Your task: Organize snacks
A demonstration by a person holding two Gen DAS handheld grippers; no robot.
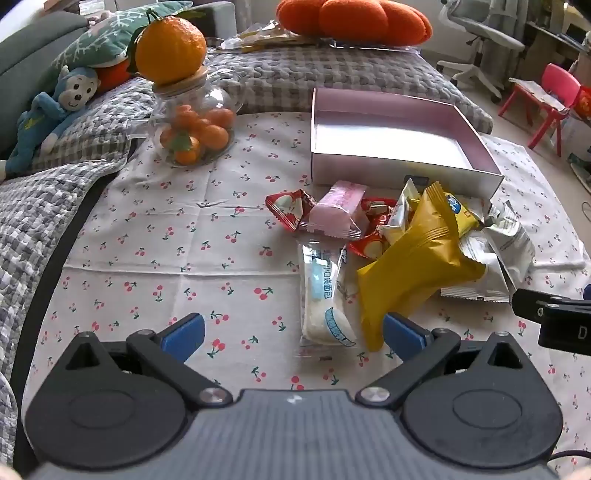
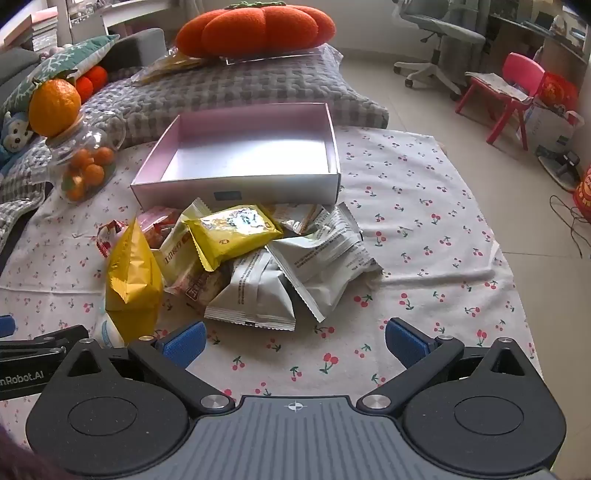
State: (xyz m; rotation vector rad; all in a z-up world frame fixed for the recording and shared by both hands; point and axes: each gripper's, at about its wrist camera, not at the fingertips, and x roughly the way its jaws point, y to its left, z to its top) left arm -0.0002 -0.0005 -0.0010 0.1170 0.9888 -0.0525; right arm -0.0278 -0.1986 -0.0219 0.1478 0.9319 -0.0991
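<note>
A pile of wrapped snacks lies on the cherry-print cloth in front of an empty pink box (image 1: 388,162) (image 2: 236,190). The pile holds a big yellow pack (image 1: 410,269) (image 2: 129,280), a clear bread pack (image 1: 325,295), a pink pack (image 1: 338,212), red packs (image 1: 290,208), a yellow pack (image 2: 234,230) and silver packs (image 2: 258,291). My left gripper (image 1: 293,334) is open and empty, just short of the bread pack and yellow pack. My right gripper (image 2: 295,343) is open and empty, just short of the silver packs.
A glass jar of small oranges (image 1: 194,129) (image 2: 83,162) with a big orange on its lid stands at the left. A grey quilt (image 1: 288,74), a pumpkin cushion (image 2: 258,29) and a monkey toy (image 1: 48,114) lie behind. A red chair (image 2: 513,96) stands on the floor at right.
</note>
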